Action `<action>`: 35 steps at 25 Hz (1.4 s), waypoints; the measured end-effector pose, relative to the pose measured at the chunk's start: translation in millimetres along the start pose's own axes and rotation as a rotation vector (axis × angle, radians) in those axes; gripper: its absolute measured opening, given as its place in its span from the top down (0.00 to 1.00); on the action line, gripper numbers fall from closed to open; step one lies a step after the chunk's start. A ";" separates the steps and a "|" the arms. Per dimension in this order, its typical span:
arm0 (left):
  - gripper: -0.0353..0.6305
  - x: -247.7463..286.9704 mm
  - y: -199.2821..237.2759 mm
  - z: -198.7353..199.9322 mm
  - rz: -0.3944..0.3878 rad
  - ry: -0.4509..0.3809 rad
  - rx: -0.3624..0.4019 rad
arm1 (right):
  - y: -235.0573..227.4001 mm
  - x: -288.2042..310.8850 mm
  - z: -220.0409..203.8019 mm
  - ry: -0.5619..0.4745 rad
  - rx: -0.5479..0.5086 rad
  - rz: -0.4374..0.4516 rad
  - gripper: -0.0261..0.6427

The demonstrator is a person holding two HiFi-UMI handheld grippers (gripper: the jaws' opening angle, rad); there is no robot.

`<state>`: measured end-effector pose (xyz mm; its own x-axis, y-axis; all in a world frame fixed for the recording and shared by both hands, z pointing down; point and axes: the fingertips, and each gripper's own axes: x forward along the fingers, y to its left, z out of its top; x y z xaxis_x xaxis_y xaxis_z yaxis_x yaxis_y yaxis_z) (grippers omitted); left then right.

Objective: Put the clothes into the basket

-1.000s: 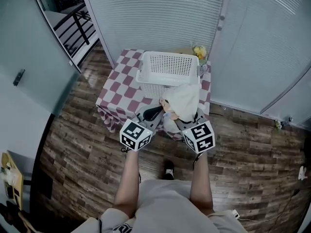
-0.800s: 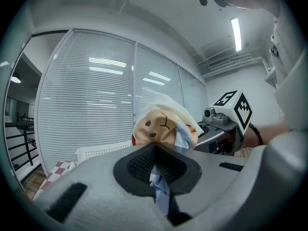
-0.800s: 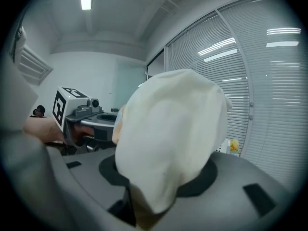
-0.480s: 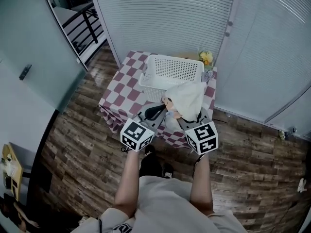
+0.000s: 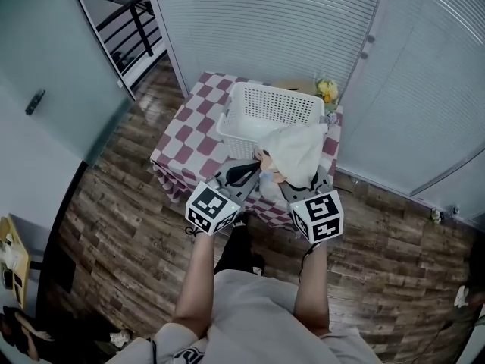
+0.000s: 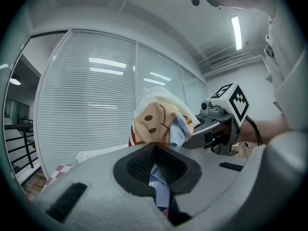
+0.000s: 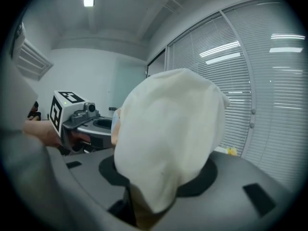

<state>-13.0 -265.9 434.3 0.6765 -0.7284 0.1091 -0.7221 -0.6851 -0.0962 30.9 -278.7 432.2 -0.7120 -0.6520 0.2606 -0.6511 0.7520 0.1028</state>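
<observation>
A cream garment [image 5: 292, 152] with an orange smiley patch [image 6: 155, 120] and a light blue part hangs bunched between both grippers, over the near right corner of the white slatted basket [image 5: 267, 108]. My left gripper [image 5: 252, 169] is shut on the blue fabric [image 6: 159, 179], which is pinched between its black pads. My right gripper [image 5: 295, 180] is shut on the cream cloth [image 7: 168, 138], which bulges up over its jaws and hides the pads. The basket stands on the checkered table [image 5: 193, 131], and its inside looks bare.
A small bunch of yellow flowers [image 5: 327, 90] sits at the table's back right corner, next to the basket. White blinds and glass panels [image 5: 288, 21] close off the space behind and to the right. Wooden floor [image 5: 121, 196] lies around the table, a glass wall at left.
Both grippers have carried the garment a little up and forward, so it now overlaps the basket's near right rim. The person has stepped closer to the table.
</observation>
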 end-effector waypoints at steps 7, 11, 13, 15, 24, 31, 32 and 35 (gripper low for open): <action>0.92 24.2 23.2 -4.1 -0.028 0.005 0.004 | -22.6 22.7 -0.2 0.017 -0.012 -0.018 0.63; 0.92 38.3 42.7 0.5 -0.030 -0.006 0.008 | -39.2 39.7 7.9 0.015 -0.019 -0.019 0.63; 0.92 45.5 54.4 3.1 -0.030 -0.010 0.014 | -47.3 50.0 12.5 0.010 -0.017 -0.019 0.63; 0.92 53.9 67.8 6.1 -0.031 -0.014 0.018 | -56.3 61.5 18.0 0.005 -0.018 -0.022 0.63; 0.92 94.6 130.3 10.6 -0.042 0.010 0.010 | -98.6 119.0 33.9 0.016 0.013 -0.021 0.63; 0.92 111.9 165.2 23.5 -0.058 0.005 0.013 | -120.3 148.0 55.4 0.034 -0.021 -0.034 0.63; 0.92 113.9 169.0 23.8 -0.056 0.004 0.014 | -122.7 151.7 56.2 0.034 -0.020 -0.033 0.63; 0.92 120.9 175.6 17.4 -0.051 0.031 0.042 | -128.6 161.3 50.5 0.028 -0.008 -0.032 0.63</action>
<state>-55.6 -474.5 413.5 0.7069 -0.6922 0.1453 -0.6797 -0.7216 -0.1311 -13.6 -485.5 412.5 -0.6835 -0.6726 0.2836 -0.6708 0.7320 0.1191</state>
